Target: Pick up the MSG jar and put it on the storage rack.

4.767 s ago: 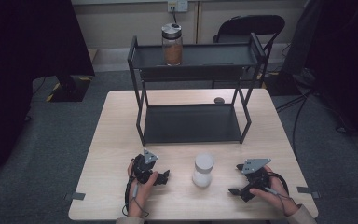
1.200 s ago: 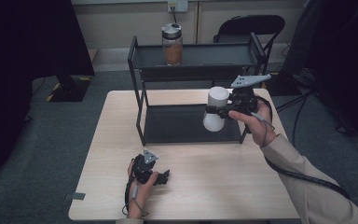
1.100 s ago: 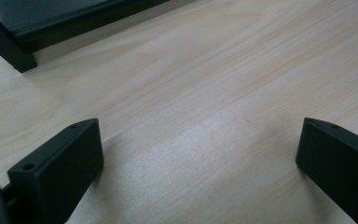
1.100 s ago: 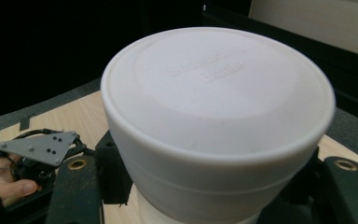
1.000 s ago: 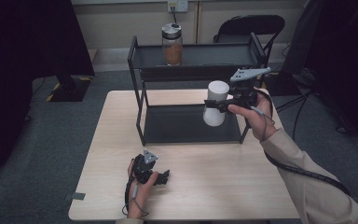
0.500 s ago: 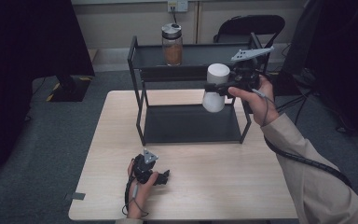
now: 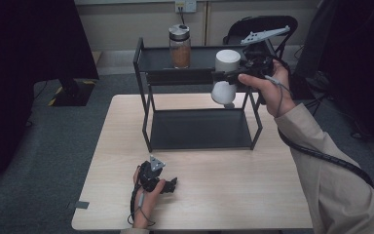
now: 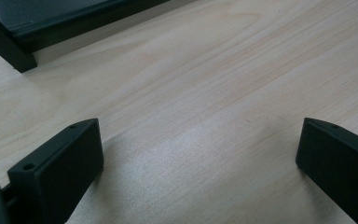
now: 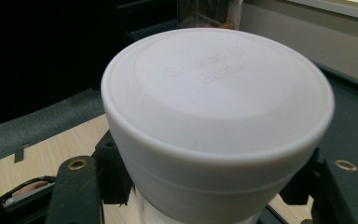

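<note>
A white lidded jar (image 7: 225,73) hangs in the air at the right front of the black two-tier rack, level with its top shelf (image 7: 204,59). My right gripper (image 7: 230,77) is shut on the jar's body just below the lid, and the jar tilts slightly. In the right gripper view the white lid (image 9: 214,93) looms close, with the black jaws on either side under it. My left gripper (image 7: 172,184) rests on the wooden table (image 7: 233,195) near the front edge, open. Its fingers (image 8: 60,163) stand wide apart over bare wood.
A glass jar with brown contents and a metal lid (image 7: 180,45) stands at the back left of the top shelf. The lower shelf (image 7: 199,129) is bare. A dark chair (image 7: 260,25) stands behind the rack, and grey carpet surrounds the table.
My right gripper has carried the white jar upward, from in front of the lower shelf to the height of the top shelf. The left gripper has stayed where it was.
</note>
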